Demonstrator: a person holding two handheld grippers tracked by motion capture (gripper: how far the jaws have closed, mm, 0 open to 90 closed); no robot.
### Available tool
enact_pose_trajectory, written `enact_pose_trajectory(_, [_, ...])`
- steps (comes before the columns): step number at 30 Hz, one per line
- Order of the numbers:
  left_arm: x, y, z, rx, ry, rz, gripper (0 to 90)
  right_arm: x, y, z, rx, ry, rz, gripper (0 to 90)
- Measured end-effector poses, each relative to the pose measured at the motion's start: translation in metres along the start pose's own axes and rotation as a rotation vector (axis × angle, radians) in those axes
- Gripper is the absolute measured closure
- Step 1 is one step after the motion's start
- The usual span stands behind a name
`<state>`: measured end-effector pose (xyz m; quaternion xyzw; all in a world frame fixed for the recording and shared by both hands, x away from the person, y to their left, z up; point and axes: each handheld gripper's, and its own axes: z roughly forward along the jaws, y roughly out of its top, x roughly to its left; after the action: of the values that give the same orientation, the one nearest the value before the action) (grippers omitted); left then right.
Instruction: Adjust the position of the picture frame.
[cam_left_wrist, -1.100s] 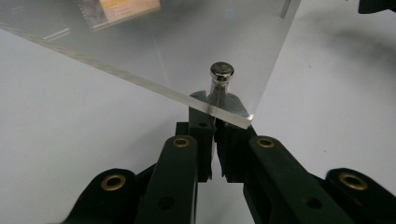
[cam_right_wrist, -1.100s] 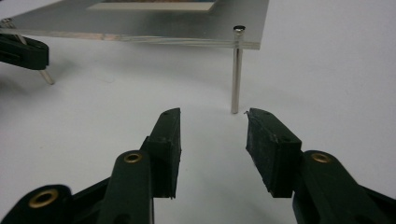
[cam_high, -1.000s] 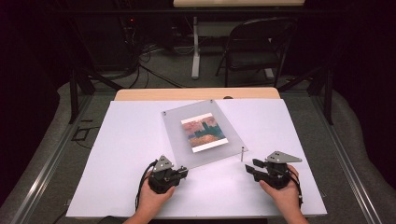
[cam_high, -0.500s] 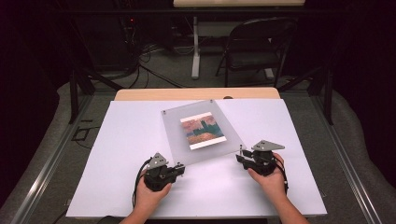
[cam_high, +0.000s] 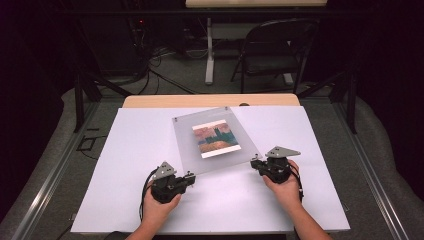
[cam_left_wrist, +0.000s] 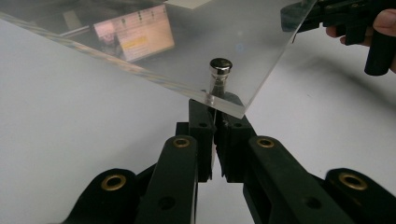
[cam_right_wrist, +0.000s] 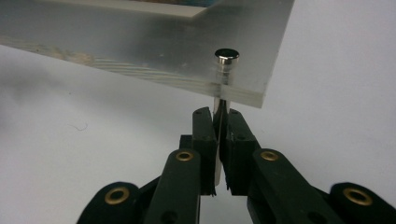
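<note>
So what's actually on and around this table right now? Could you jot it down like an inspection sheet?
Surface: white table, a bare wood strip at its far edge.
Job's things: clear acrylic panel with a printed picture; metal posts at its near corners.
Clutter: nothing seen.
Grippers: left tool shut on the near-left post; right tool shut on the near-right post.
Cables: black lead by the left hand; more on the floor beyond.
Surroundings: folding chair, dark frames.
</note>
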<state>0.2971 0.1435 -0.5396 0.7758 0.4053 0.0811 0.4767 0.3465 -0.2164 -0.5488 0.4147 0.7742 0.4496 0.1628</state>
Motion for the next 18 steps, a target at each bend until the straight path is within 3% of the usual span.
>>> enact_pose_trajectory(11, [0.006,0.005,-0.009,-0.022,0.023,0.013,85.2,0.006,-0.001,0.0,0.007,0.034,0.004,86.0])
enact_pose_trajectory(18, [0.022,0.009,-0.011,-0.014,0.05,-0.009,85.0,0.016,-0.002,-0.001,0.003,0.065,0.008,85.9])
